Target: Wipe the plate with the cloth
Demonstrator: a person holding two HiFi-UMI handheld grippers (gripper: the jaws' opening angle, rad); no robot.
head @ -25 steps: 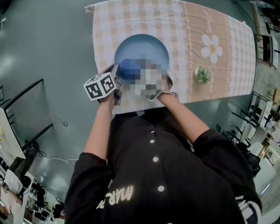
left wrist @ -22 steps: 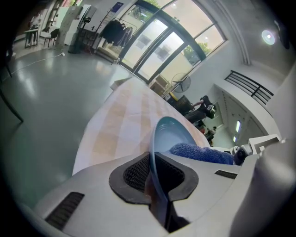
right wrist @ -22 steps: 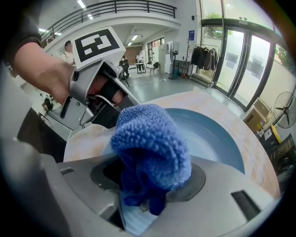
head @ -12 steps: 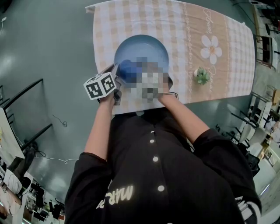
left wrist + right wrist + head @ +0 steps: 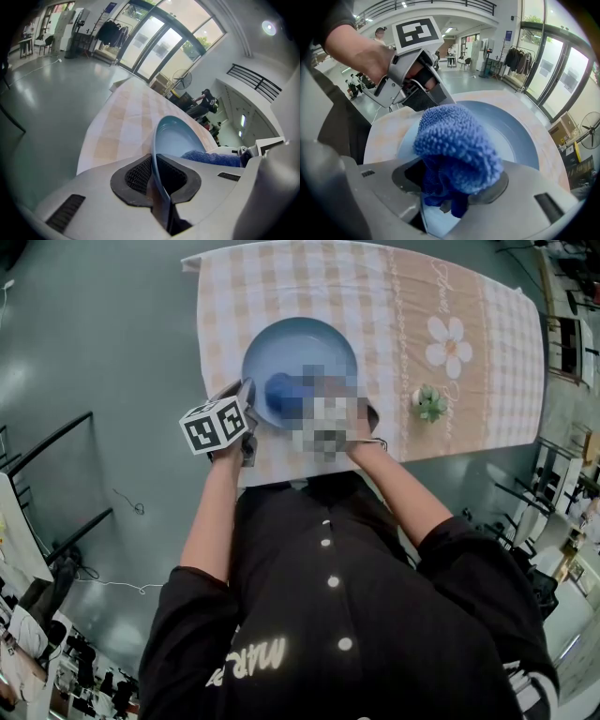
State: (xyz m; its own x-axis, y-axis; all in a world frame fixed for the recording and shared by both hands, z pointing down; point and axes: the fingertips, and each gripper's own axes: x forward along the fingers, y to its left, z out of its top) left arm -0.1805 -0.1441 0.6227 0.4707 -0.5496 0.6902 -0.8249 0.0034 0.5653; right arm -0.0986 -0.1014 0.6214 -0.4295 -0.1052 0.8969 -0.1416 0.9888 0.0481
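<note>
The grey floor [image 5: 94,343] spreads wide and open around the counter [image 5: 217,296] on its left and near sides, with dark railings well off to the left. A checked tablecloth [image 5: 412,296] with a daisy print covers the counter. Its left and near edges lie close to where I am working, while its far right stretch is mostly bare.

The blue plate [image 5: 298,341] sits on the left half of the tablecloth, nearer the left edge than the right, with a strip of checked fabric showing all round it. My left hand-held gripper [image 5: 157,180] is clenched on the plate's near-left rim: in the left gripper view the thin rim runs straight between the two ribbed pads. Its marker cube [image 5: 217,425] hangs out past the plate toward the tablecloth's near-left corner.

My right hand-held gripper [image 5: 454,199] comes in from the near side, just beside the left one, and it is clamped tight on the blue cloth [image 5: 457,143]. The cloth bulges out of the jaws as a nubbly wad over the near part of the plate's hollow. I cannot tell whether it presses on the surface. The far half of the plate is uncovered.

A small green plant [image 5: 430,403] stands on the tablecloth well to the right of the plate, apart from both grippers.
</note>
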